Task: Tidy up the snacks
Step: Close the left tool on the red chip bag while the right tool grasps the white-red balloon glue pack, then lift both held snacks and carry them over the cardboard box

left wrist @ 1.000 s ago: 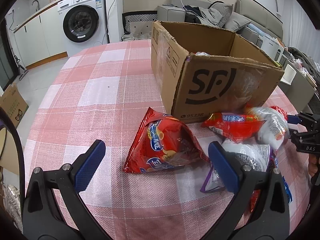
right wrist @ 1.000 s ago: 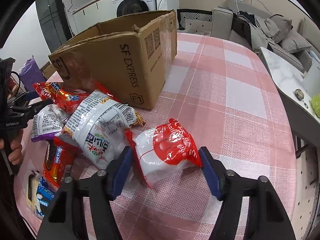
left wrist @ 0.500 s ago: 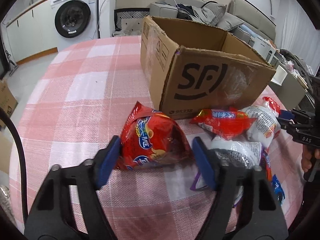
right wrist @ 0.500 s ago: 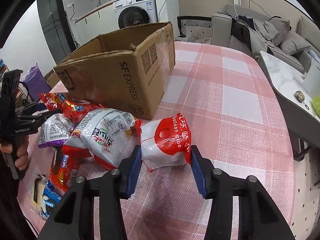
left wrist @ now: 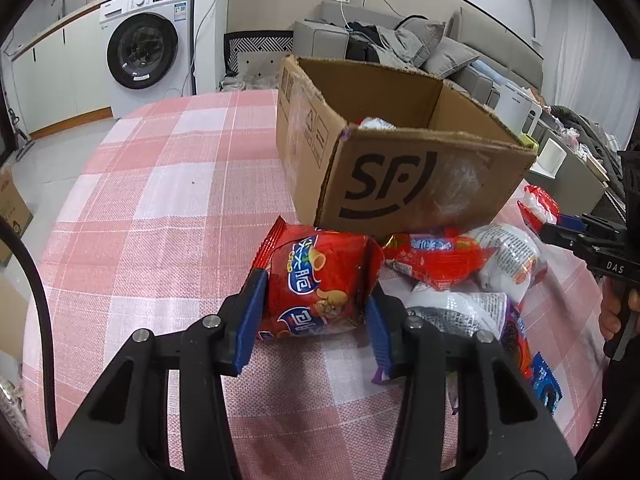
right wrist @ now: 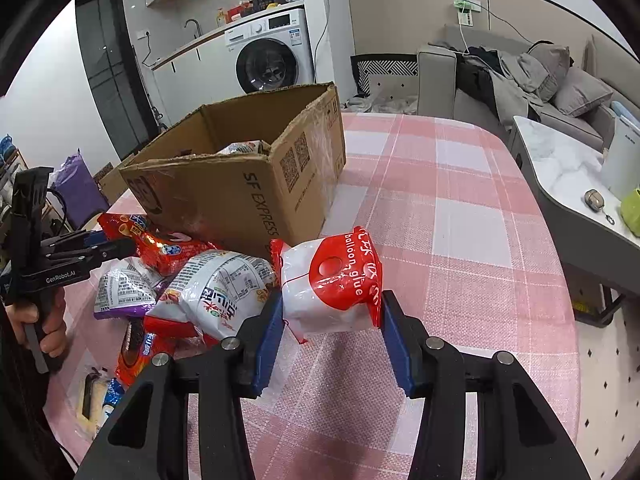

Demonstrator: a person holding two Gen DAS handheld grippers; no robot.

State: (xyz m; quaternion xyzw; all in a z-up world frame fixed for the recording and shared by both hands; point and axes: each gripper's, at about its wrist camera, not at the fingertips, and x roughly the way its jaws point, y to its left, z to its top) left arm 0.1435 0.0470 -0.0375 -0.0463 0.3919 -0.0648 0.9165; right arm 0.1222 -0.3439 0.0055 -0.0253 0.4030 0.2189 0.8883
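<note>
Starting from the left, the left hand-held gripper [left wrist: 316, 312], whose jaws have just been closing, squeezes a red snack bag [left wrist: 320, 280] printed with Chinese characters, resting on the bench [left wrist: 160, 208]. The cardboard box [right wrist: 240, 184], marked "SF EXPRESS", holds only a packet or two. To the right, the right hand-held gripper [right wrist: 330, 332] clamps a red-and-white packet [right wrist: 332, 284] reading "balloon glue"; several snacks remain outside.

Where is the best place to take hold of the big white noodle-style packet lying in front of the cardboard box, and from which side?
Grip the white packet across its puffy middle, coming from above. The cardboard box blocks the far side.
</note>
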